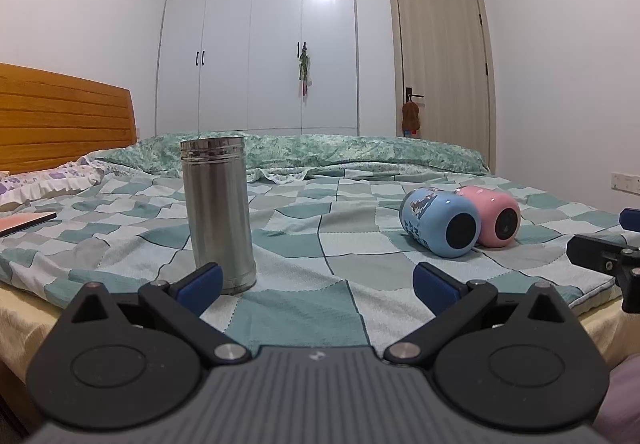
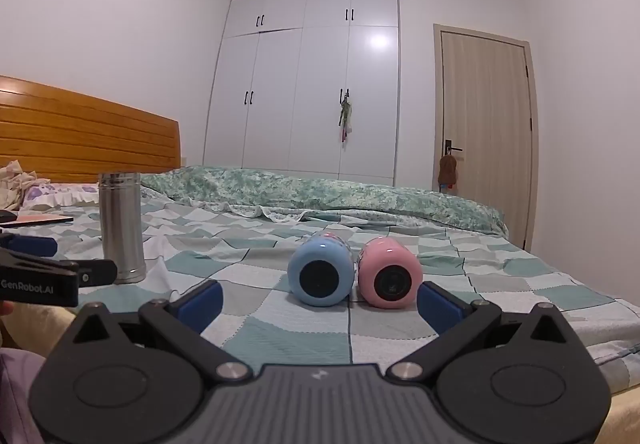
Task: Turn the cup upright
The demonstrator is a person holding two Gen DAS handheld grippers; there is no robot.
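A: Blue cup (image 2: 321,271) lies on its side on the bed (image 2: 280,328), its dark round end toward the right wrist camera. The pink cup (image 2: 389,272) lies the same way just beside it, on its right; they look to be touching, though the seam between them is in shadow.

B: And from the left wrist view?

A: Both cups show to the right there, blue cup (image 1: 439,223) nearer, pink cup (image 1: 493,215) behind and partly hidden by it. A steel flask (image 1: 218,213) stands upright on the bed (image 1: 296,308), well apart from the cups, just ahead of the left finger (image 1: 200,282) of the left gripper (image 1: 318,284).

B: How are the grippers?

A: Left gripper is spread wide and holds nothing; the flask is outside the gap, beyond the left finger. Right gripper (image 2: 320,302) is also spread wide and empty, low over the checked cover, with both cups lying just ahead of the gap between its blue fingers (image 2: 440,308).

B: Anything else?

A: In the right wrist view the flask (image 2: 121,226) stands far left, and the left gripper (image 2: 56,272) reaches in from that edge in front of it. A wooden headboard (image 2: 88,140), a white wardrobe (image 2: 304,84) and a door (image 2: 486,132) stand behind the bed.
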